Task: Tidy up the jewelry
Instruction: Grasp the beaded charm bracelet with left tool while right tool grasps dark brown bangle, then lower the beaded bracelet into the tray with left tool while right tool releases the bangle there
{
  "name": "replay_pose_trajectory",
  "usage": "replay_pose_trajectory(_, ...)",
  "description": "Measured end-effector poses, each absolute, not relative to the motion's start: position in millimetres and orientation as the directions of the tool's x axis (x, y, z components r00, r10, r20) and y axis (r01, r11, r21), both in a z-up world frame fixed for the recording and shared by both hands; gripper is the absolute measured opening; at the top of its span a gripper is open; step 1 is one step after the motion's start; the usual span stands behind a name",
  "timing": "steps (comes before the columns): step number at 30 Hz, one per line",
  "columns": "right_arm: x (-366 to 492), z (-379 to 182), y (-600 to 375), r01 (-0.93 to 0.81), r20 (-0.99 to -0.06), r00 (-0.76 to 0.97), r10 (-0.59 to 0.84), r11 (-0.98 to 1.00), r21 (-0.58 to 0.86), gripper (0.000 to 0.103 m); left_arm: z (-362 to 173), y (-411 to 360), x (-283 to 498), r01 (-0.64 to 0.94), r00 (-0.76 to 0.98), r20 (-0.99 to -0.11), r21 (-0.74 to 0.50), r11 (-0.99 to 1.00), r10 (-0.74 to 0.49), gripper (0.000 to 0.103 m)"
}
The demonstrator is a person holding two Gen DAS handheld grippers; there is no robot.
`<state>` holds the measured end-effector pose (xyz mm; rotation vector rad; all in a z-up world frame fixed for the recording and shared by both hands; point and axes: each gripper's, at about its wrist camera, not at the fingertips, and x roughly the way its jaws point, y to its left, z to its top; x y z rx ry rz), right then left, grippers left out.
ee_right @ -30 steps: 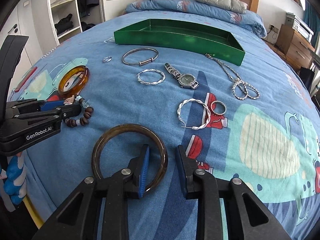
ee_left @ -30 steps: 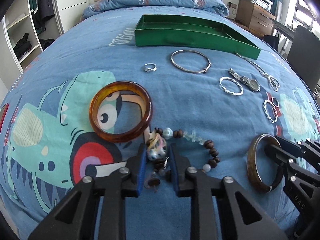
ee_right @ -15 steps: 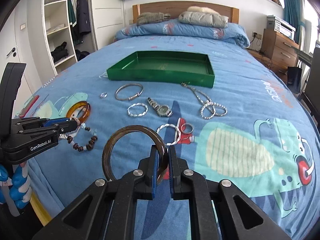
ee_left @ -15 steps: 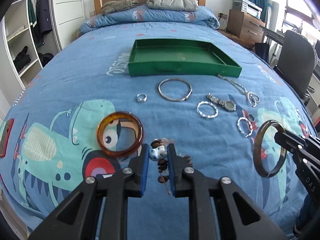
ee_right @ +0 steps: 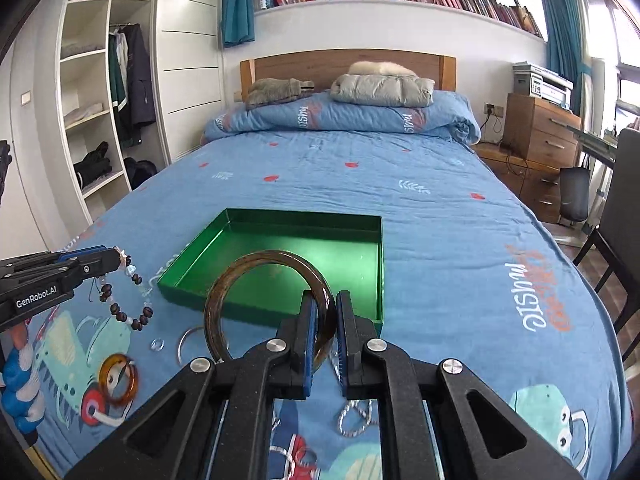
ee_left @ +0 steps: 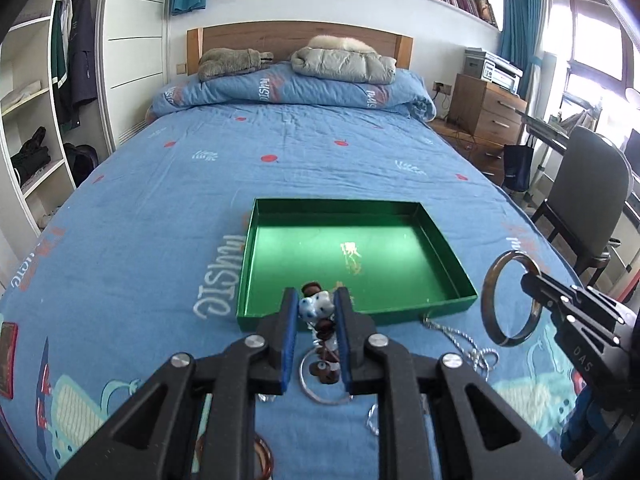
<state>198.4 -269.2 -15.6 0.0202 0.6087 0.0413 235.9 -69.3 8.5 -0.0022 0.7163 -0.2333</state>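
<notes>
My left gripper [ee_left: 316, 300] is shut on a beaded bracelet [ee_left: 317, 307]. A pale painted bead sits between the blue pads, and brown beads dangle below. In the right wrist view the same bracelet [ee_right: 124, 304] hangs as a loop from the left gripper [ee_right: 116, 258], above the bedspread. My right gripper [ee_right: 322, 300] is shut on the rim of a dark brown bangle [ee_right: 224, 292], held upright in the air. The left wrist view shows that bangle [ee_left: 490, 304] at the right, in the right gripper [ee_left: 528, 280]. Just beyond both grippers an empty green tray [ee_left: 448, 256] [ee_right: 380, 264] lies on the bed.
On the blue bedspread below lie an amber bangle [ee_right: 119, 378], a small ring [ee_right: 157, 345], a thin silver bangle [ee_right: 184, 344], a twisted silver hoop [ee_right: 354, 416] and a chain necklace [ee_left: 460, 336]. A chair [ee_left: 588, 200] stands to the right of the bed.
Both grippers rose off the bedspread and moved toward the green tray. The right gripper closed on the dark bangle and lifted it. The left lifted the beaded bracelet.
</notes>
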Motion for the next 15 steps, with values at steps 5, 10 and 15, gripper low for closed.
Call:
replay_pose_trajectory(5,268,-33,-276,0.000,-0.609,0.792,0.024,0.999,0.040,0.009,-4,-93,304,0.203,0.703,-0.676,-0.105,0.973,-0.220,0.017)
replay_pose_trajectory(10,323,-72,-281,0.018,-0.682,0.731,0.026,0.998,0.058,0.009,-50,-105,352,0.182,0.648,-0.736,-0.101,0.978,-0.197,0.017)
replay_pose_trajectory(15,354,-113,-279,0.029,-0.761,0.649,0.012,0.999,0.040,0.009,-98,-95,377,0.136,0.598,-0.790,-0.063,0.989,-0.133,0.017)
